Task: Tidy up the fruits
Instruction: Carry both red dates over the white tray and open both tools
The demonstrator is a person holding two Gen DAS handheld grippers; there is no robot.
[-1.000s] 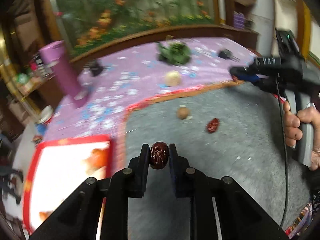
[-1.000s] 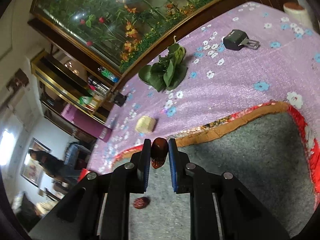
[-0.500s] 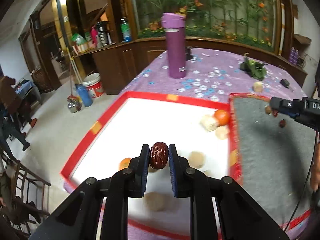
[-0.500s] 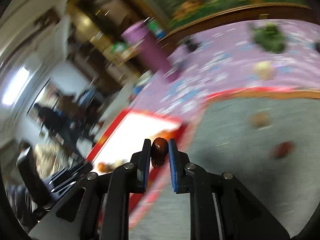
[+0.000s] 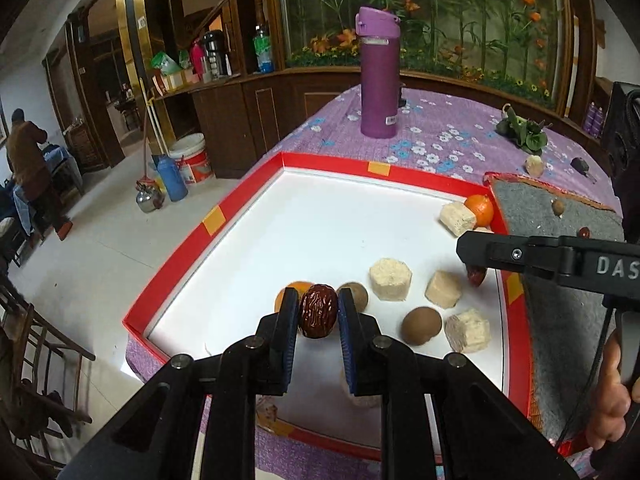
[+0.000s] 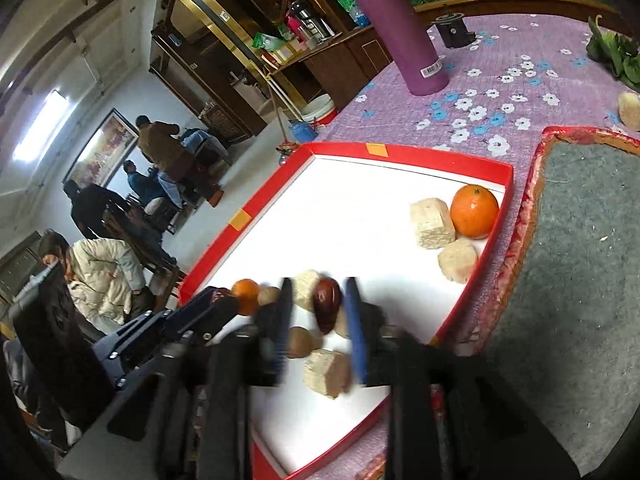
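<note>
The left gripper [image 5: 319, 312] is closed on a dark red date [image 5: 318, 316], pinched upright between both pads, above the near left part of the red-rimmed tray [image 5: 212, 220]. The tray has a white floor and sits on the left end of a table under a purple flowered cloth [image 5: 440, 136].

On the tray floor, from left to right near the near edge: an orange fruit [image 5: 290, 294] partly hidden behind the left finger, a brown round fruit [image 5: 356, 296] behind the right finger, a pale hexagonal block [image 5: 390, 279], another brown round fruit [image 5: 421, 325], a pale block [image 5: 443, 289] and a third pale block [image 5: 467, 330]. In the tray's far right corner an orange [image 5: 480, 210] touches another pale block [image 5: 458, 219].

The right gripper [image 6: 316, 312] hangs over the tray's near right part. Its fingers are motion-blurred and stand apart, wider than the second date [image 6: 327, 304] seen between them; whether a pad touches that date cannot be told. In the left wrist view this date [image 5: 476, 276] shows just under the gripper's body, near the tray's right rim.

Right of the tray lies a grey felt mat [image 5: 560, 312], with 1 small brown fruit [image 5: 558, 207] and 1 red date [image 5: 584, 233] near its far edge. A purple bottle [image 5: 379, 72] stands upright on the cloth beyond the tray.
</note>
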